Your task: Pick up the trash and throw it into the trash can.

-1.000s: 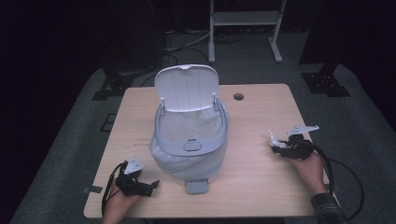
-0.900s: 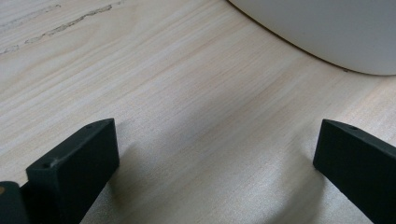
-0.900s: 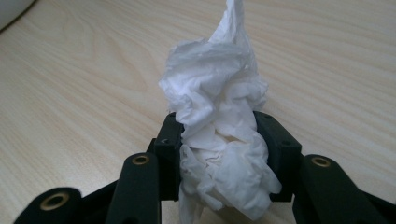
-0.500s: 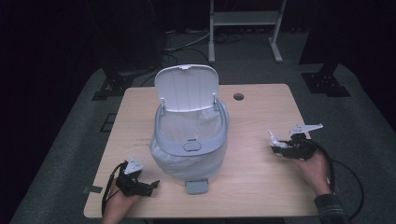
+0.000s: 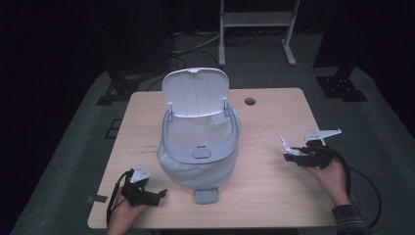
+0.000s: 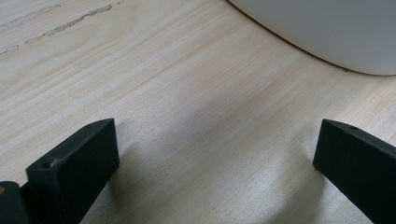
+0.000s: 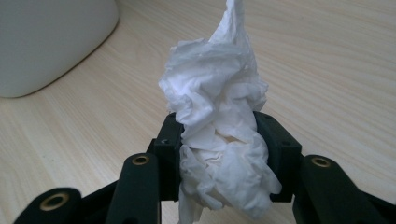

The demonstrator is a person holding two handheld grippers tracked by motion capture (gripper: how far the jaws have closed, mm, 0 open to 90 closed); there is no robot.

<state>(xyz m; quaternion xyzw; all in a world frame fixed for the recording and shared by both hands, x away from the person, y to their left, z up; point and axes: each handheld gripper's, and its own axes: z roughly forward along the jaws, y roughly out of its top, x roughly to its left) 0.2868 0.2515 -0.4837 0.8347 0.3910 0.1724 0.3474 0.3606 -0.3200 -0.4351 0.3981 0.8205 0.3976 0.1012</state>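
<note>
A pale grey pedal bin [image 5: 200, 147] stands mid-table with its lid [image 5: 195, 91] raised and a white liner inside. Its curved wall [image 6: 327, 28] rises just beyond my left gripper [image 6: 215, 154], which rests open on the wood at the front left [image 5: 147, 193], nothing between its black fingers [image 6: 79, 158]. My right gripper [image 5: 289, 151] hovers over the right side of the table, shut on a crumpled white tissue [image 7: 219, 135] that bulges out above and below the pads. The bin's side [image 7: 46, 42] lies to the left of the tissue in the right gripper view.
The bin's foot pedal [image 5: 205, 196] juts toward the front edge of the wooden table [image 5: 274, 191]. A cable hole [image 5: 250, 101] sits at the back right. A metal stand [image 5: 254, 19] and dark carpet lie beyond the table.
My right gripper has risen a little and drifted slightly right with the tissue in it. The left gripper and the bin stay put.
</note>
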